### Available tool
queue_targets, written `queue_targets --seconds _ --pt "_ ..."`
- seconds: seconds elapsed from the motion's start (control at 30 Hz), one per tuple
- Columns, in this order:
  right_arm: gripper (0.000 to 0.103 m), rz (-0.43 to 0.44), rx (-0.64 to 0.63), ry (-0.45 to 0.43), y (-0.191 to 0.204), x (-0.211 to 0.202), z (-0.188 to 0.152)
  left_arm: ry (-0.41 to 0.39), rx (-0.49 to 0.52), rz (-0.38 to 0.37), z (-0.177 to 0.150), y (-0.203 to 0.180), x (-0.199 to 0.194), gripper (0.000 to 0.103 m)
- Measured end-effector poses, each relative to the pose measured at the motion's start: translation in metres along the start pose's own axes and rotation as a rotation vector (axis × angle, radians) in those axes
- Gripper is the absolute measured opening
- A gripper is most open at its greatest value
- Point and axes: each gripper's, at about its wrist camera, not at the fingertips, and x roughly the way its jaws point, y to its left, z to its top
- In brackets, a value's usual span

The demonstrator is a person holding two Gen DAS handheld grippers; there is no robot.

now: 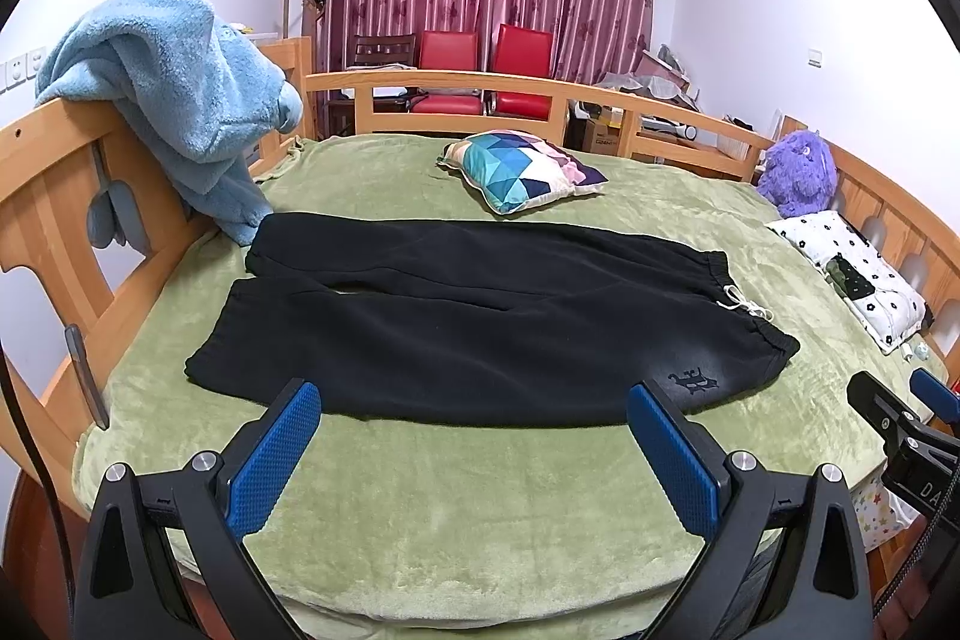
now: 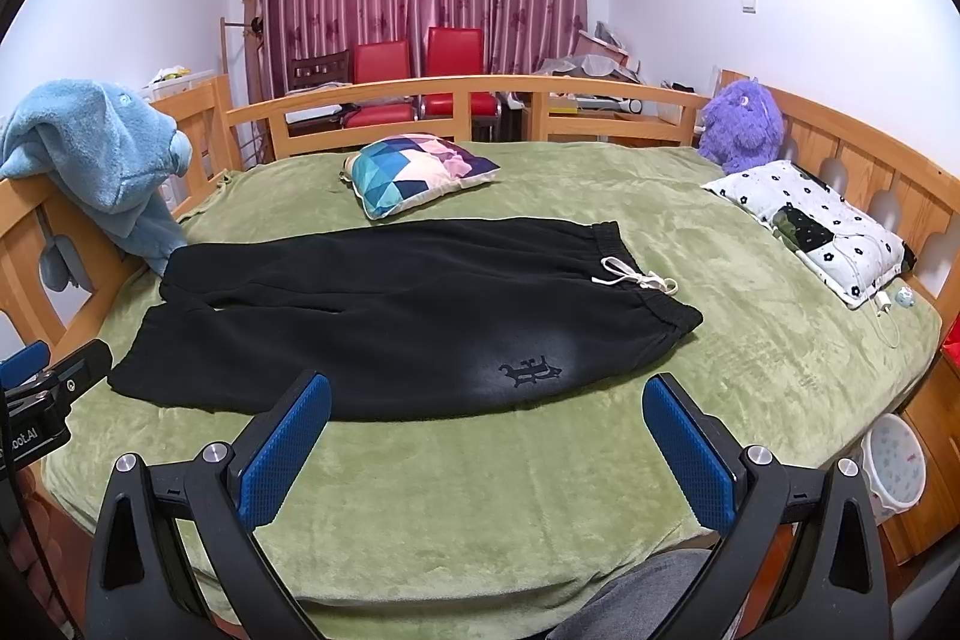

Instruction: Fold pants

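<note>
Black pants (image 1: pixel 480 316) lie flat on the green blanket (image 1: pixel 480 508), legs to the left, waistband with white drawstring (image 1: pixel 741 307) to the right. They also show in the right wrist view (image 2: pixel 390 316), with the drawstring (image 2: pixel 636 277) at the waist. My left gripper (image 1: pixel 474 400) is open and empty, above the blanket just short of the pants' near edge. My right gripper (image 2: pixel 486 394) is open and empty, near the waist end by the embroidered logo (image 2: pixel 531 371). Each gripper shows at the edge of the other's view.
A patterned pillow (image 1: pixel 522 169) lies behind the pants. A blue plush blanket (image 1: pixel 174 100) hangs over the left wooden rail. A purple plush toy (image 2: pixel 744 124) and a white flowered pillow (image 2: pixel 810 226) with a charger cable sit at the right. A wooden rail (image 1: pixel 456 85) rings the bed.
</note>
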Motion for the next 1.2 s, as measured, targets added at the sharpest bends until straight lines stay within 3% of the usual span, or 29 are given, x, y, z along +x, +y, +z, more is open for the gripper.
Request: queue_targets --seconds 1.2 --pt "0.102 0.021 0.013 0.014 0.003 0.015 -0.006 0.014 -0.015 -0.003 -0.001 0.0 0.006 0.103"
